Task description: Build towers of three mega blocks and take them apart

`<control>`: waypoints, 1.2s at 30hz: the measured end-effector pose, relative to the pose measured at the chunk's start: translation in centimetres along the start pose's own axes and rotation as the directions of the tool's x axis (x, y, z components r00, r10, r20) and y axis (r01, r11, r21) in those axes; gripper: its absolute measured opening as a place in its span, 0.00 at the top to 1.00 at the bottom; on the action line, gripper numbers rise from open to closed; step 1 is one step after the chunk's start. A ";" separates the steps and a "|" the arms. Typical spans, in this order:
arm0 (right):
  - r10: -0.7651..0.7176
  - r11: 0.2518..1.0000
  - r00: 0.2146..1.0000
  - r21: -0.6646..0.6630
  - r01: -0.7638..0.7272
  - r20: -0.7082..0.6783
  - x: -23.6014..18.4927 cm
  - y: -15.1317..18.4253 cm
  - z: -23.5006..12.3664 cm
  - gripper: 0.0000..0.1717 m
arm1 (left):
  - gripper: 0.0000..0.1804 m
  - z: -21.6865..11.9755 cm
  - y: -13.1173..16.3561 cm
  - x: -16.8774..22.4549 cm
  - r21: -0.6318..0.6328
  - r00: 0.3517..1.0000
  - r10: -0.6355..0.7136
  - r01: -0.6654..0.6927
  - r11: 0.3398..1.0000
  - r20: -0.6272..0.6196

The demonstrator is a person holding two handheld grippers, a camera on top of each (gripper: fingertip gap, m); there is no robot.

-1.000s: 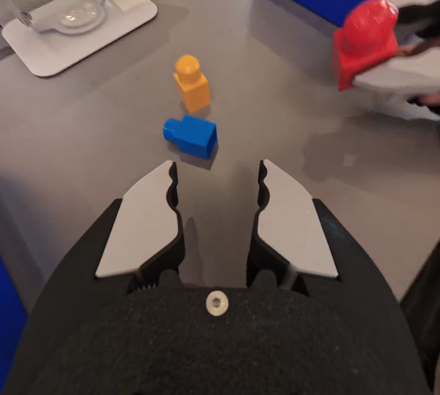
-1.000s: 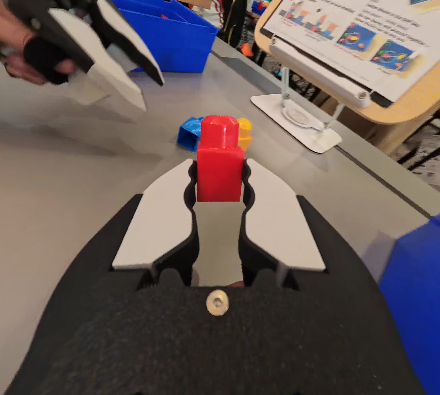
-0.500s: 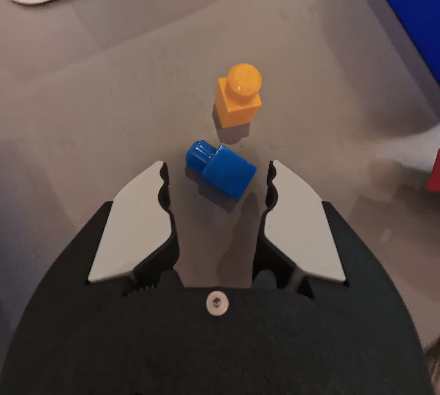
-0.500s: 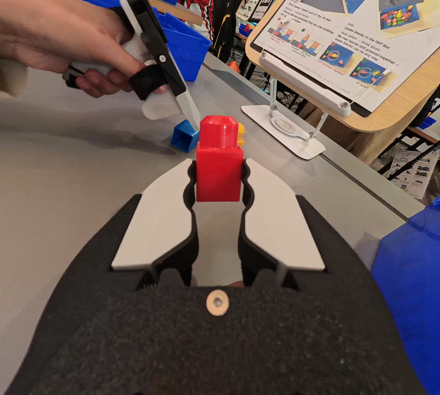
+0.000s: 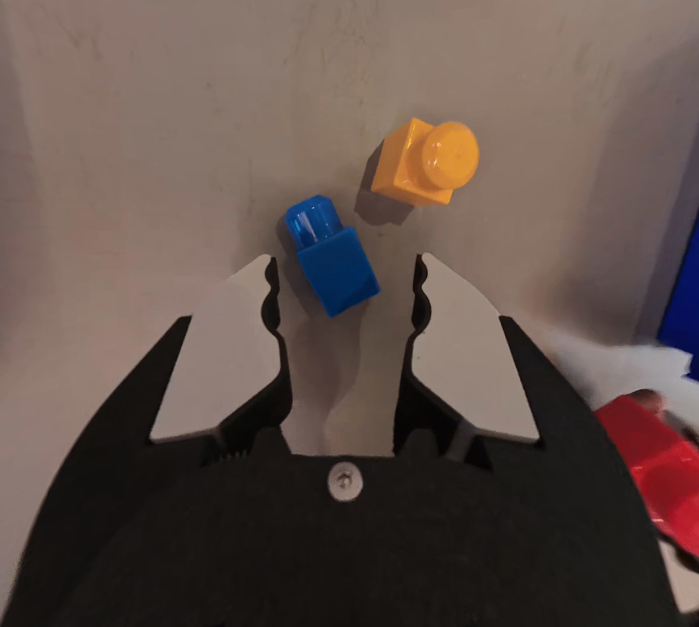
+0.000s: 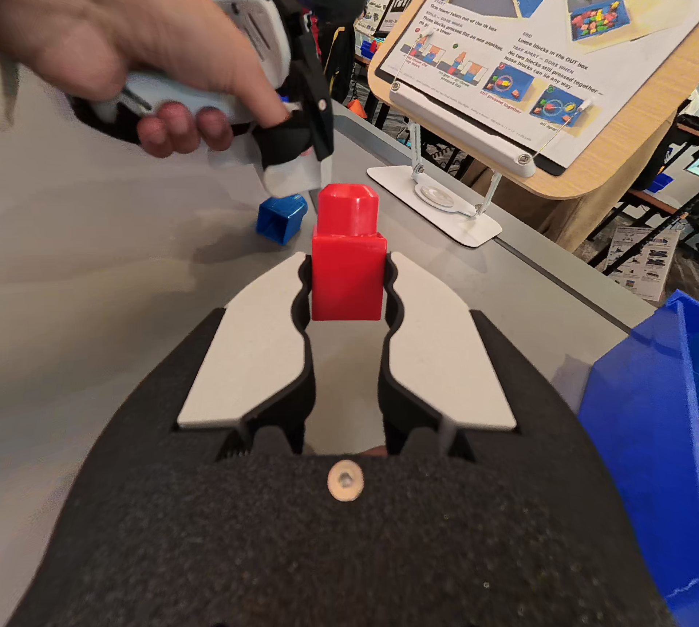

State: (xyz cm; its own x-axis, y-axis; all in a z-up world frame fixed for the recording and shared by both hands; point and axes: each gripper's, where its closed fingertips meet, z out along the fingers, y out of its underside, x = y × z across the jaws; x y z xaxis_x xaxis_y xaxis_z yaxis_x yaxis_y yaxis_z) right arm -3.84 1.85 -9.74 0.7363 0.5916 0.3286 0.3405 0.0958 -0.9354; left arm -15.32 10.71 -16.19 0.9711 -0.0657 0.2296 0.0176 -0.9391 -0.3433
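Observation:
A blue block (image 5: 333, 260) lies on its side on the grey table (image 5: 151, 117), between the tips of my open left gripper (image 5: 344, 268). The pads do not touch it. An orange block (image 5: 423, 162) stands upright just beyond it to the right. My right gripper (image 6: 347, 268) is shut on a red block (image 6: 347, 268), held upright with its stud up. In the right wrist view the left gripper (image 6: 299, 170), held by a hand, hovers over the blue block (image 6: 281, 217). The red block also shows blurred at the right edge of the left wrist view (image 5: 650, 457).
A white stand base (image 6: 435, 204) carries a wooden board with an instruction sheet (image 6: 529, 41) at the back right. A blue bin (image 6: 650, 457) stands close at the right. Another blue bin (image 5: 684, 306) shows at the right edge of the left wrist view.
My left gripper has moved down and forward over the blue block, which now lies between its open fingers. My right gripper keeps holding the red block and has barely moved.

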 end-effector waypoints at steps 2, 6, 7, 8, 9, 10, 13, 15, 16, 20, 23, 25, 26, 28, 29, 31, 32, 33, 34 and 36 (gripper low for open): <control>-0.014 1.000 1.000 -0.003 0.014 -0.008 0.0 0.0 0.0 0.79 | 0.62 0.0 -0.1 0.6 -0.021 0.997 -0.077 0.077 0.997 -0.011; -0.008 1.000 1.000 -0.003 0.008 -0.013 0.1 0.1 0.0 0.79 | 0.66 0.5 0.0 0.3 -0.049 0.986 -0.152 0.155 0.987 0.062; -0.001 1.000 1.000 -0.002 0.001 -0.012 0.2 0.1 -0.1 0.79 | 0.66 0.5 -0.1 -0.1 -0.042 0.983 -0.155 0.159 0.986 0.100; 0.007 1.000 1.000 -0.003 -0.007 -0.012 0.2 0.1 -0.1 0.79 | 0.65 0.6 -0.1 -0.4 -0.042 0.979 -0.155 0.162 0.986 0.130; 0.013 1.000 1.000 -0.004 -0.013 -0.012 0.3 0.2 -0.1 0.79 | 0.64 0.8 -0.1 -0.4 -0.051 0.977 -0.155 0.164 0.985 0.144; 0.019 1.000 1.000 -0.002 -0.019 -0.009 0.3 0.1 -0.1 0.79 | 0.62 1.1 0.1 -0.2 -0.068 0.976 -0.156 0.168 0.984 0.151; 0.022 1.000 1.000 0.001 -0.022 -0.006 0.3 0.1 -0.1 0.79 | 0.62 1.9 0.5 -0.2 -0.101 0.970 -0.151 0.172 0.980 0.192; 0.020 1.000 1.000 0.001 -0.020 -0.003 0.2 0.1 -0.1 0.79 | 0.62 2.3 0.6 -0.6 -0.101 0.963 -0.149 0.175 0.979 0.226; 0.017 1.000 1.000 0.004 -0.017 0.001 0.1 0.1 -0.1 0.79 | 0.63 2.4 0.6 -0.9 -0.092 0.958 -0.154 0.181 0.979 0.241; 0.016 1.000 1.000 0.007 -0.016 0.006 0.0 0.0 -0.2 0.79 | 0.63 2.9 0.7 -0.9 -0.087 0.953 -0.184 0.209 0.974 0.239; 0.022 1.000 1.000 0.011 -0.022 0.005 0.1 0.0 -0.2 0.79 | 0.75 3.0 0.7 -1.2 -0.086 0.949 -0.153 0.183 0.979 0.274; 0.027 1.000 1.000 0.012 -0.027 0.004 0.2 0.0 -0.3 0.79 | 0.80 3.1 0.6 -1.0 -0.106 0.957 -0.109 0.142 0.984 0.269; 0.029 0.999 1.000 0.014 -0.029 0.003 0.2 0.0 -0.3 0.79 | 0.80 3.0 0.7 -1.0 -0.114 0.958 -0.102 0.136 0.984 0.268; 0.034 0.999 0.999 0.010 -0.034 0.003 0.3 0.1 -0.3 0.79 | 0.80 2.9 0.8 -1.1 -0.144 0.961 -0.063 0.105 0.984 0.268; 0.035 0.999 0.999 0.011 -0.035 0.003 0.3 0.1 -0.3 0.79 | 0.80 2.9 0.8 -1.2 -0.161 0.964 -0.029 0.074 0.984 0.266; 0.040 0.999 0.999 0.013 -0.041 0.004 0.4 0.1 -0.3 0.79 | 0.80 2.6 0.3 -1.4 -0.159 0.968 0.052 -0.012 0.987 0.245; 0.047 0.999 0.999 0.013 -0.048 0.005 0.4 0.1 -0.3 0.79 | 0.80 2.4 -0.2 -1.2 -0.149 0.971 0.102 -0.070 0.986 0.216; 0.056 0.998 0.998 0.015 -0.056 0.007 0.5 0.1 -0.3 0.79 | 0.80 2.2 -0.5 -1.1 -0.138 0.971 0.154 -0.130 0.982 0.182; 0.065 0.998 0.998 0.019 -0.065 0.008 0.5 0.0 -0.4 0.79 | 0.80 1.8 -0.9 -1.1 -0.122 0.966 0.204 -0.186 0.975 0.158; 0.096 0.995 0.995 0.036 -0.096 0.016 0.7 -0.2 -0.6 0.79 | 0.80 0.9 -1.8 -0.2 -0.049 0.946 0.319 -0.317 0.947 0.050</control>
State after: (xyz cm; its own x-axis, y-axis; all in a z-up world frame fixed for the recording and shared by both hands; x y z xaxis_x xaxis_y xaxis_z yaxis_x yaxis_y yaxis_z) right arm -3.07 1.80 -9.29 0.7560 0.6107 0.2355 0.2465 0.0676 -0.9668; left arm -15.34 12.67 -16.44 0.9365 -0.3449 0.0627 -0.3024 -0.8853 -0.3533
